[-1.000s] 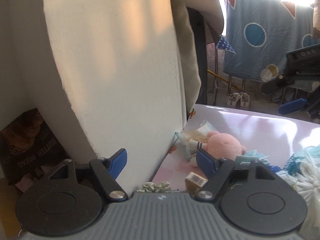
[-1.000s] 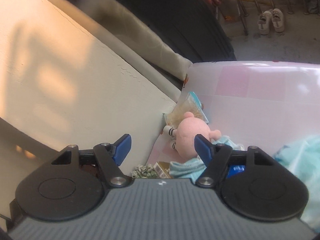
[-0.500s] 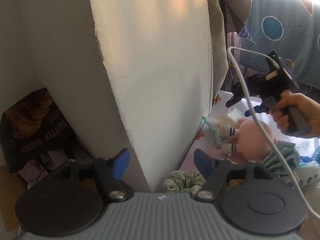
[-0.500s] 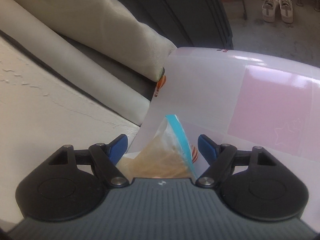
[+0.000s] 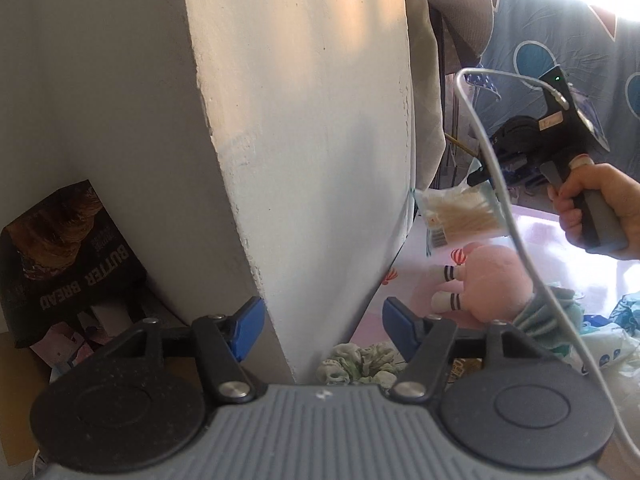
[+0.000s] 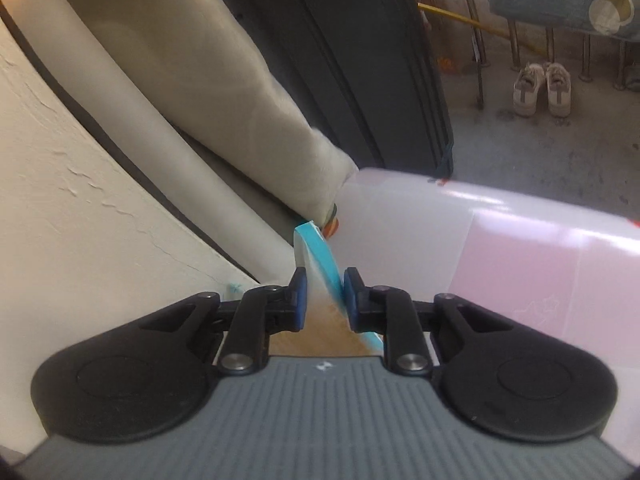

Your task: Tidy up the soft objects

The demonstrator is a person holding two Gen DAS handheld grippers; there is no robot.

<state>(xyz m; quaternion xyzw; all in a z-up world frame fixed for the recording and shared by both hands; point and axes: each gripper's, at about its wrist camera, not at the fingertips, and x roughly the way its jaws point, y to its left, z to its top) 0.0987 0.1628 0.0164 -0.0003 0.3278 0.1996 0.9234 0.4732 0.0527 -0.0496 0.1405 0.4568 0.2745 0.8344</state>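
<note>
In the right wrist view my right gripper [image 6: 323, 292] is shut on a clear bag of cotton swabs [image 6: 316, 280] with a blue zip edge. The left wrist view shows that bag [image 5: 460, 216] hanging in the air above the pink table [image 5: 568, 236], held by the right gripper [image 5: 480, 178] in a person's hand [image 5: 600, 216]. Below it a pink plush toy [image 5: 492, 284] lies on the table. A green scrunchie [image 5: 360, 360] lies at the table's near corner. My left gripper [image 5: 322, 320] hangs near the wall corner, its jaws closing with nothing gripped between them.
A white wall pillar [image 5: 300, 160] fills the middle of the left wrist view, with a dark "Butter Bread" bag [image 5: 68, 256] at its left. A teal cloth [image 5: 556, 308] and printed packs [image 5: 600, 344] lie on the right. A curtain [image 6: 240, 100] and shoes [image 6: 540, 88] are beyond the table.
The right gripper's jaws shut on the swab bag and lifted it off the table, clear of the pink plush. The left gripper's jaws narrowed a little.
</note>
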